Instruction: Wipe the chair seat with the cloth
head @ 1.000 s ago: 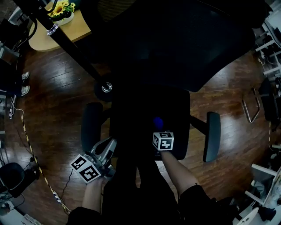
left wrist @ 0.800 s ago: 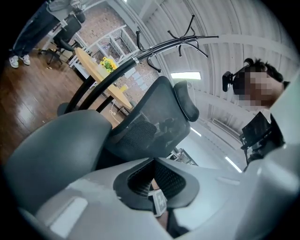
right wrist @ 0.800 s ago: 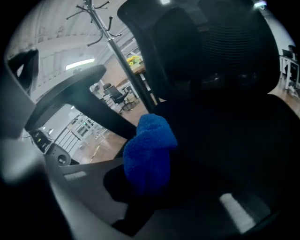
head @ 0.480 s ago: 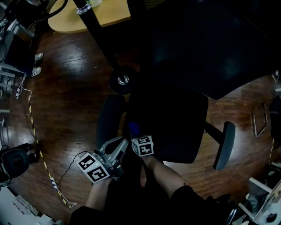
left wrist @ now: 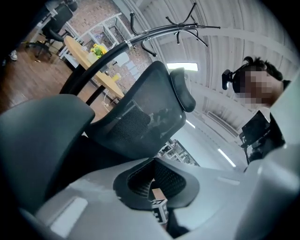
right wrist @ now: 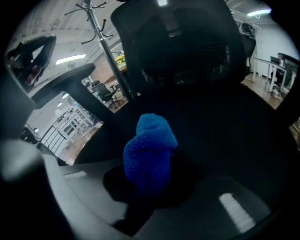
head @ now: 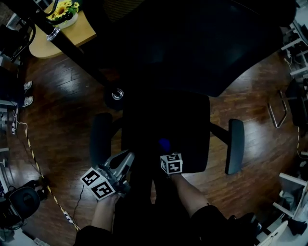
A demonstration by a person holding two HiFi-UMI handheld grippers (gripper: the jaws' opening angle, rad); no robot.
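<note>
— Cloth (right wrist: 150, 150)?
— Blue, at the seat (head: 192, 122) front, clamped in my R gripper (head: 166, 150) fingers.
— L gripper (head: 126, 157)?
— Fingers together, nothing in them, near the armrest (head: 100, 139) off the seat's front-left.

cloth (right wrist: 150, 152): bright blue | chair seat (head: 166, 120): black | floor (head: 62, 120): dark brown wood planks | table (head: 79, 32): tan | flowers (head: 65, 8): yellow
</note>
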